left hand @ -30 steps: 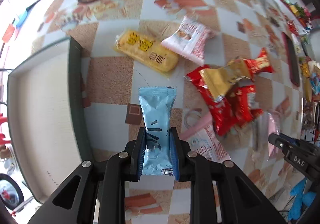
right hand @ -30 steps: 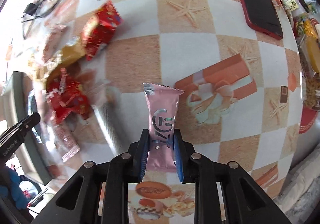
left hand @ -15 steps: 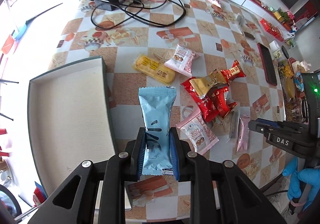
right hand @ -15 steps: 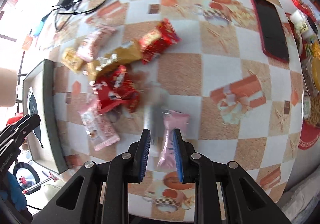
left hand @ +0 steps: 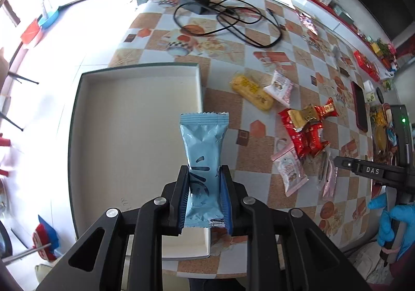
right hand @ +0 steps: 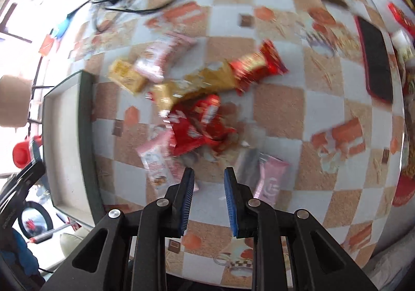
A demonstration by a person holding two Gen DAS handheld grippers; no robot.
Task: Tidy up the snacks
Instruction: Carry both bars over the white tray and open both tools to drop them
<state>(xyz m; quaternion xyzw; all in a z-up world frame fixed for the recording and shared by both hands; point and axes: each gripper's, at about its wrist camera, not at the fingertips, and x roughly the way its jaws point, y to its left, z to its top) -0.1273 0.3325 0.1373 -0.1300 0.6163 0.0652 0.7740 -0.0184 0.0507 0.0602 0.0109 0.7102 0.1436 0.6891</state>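
With the left hand-held gripper (left hand: 205, 197) clamped on the blue packet (left hand: 204, 161) and the right hand-held gripper (right hand: 209, 197) slightly apart and empty, carry the packet over the tray (left hand: 135, 119), lower it, then release.

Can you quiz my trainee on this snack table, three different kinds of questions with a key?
1. True or false: the left tongs are shut on the blue packet.
2. Multiple choice: the pink packet near the right tongs is A) clamped in them, B) lying on the table, C) in the tray.
3. Short answer: are any snacks lying in the tray yet?

Key
1. True: both pads press its sides.
2. B: it lies just right of the tongs, which hold nothing and have just been opening.
3. No: the yellow packet, the red packets and the rest lie on the table.
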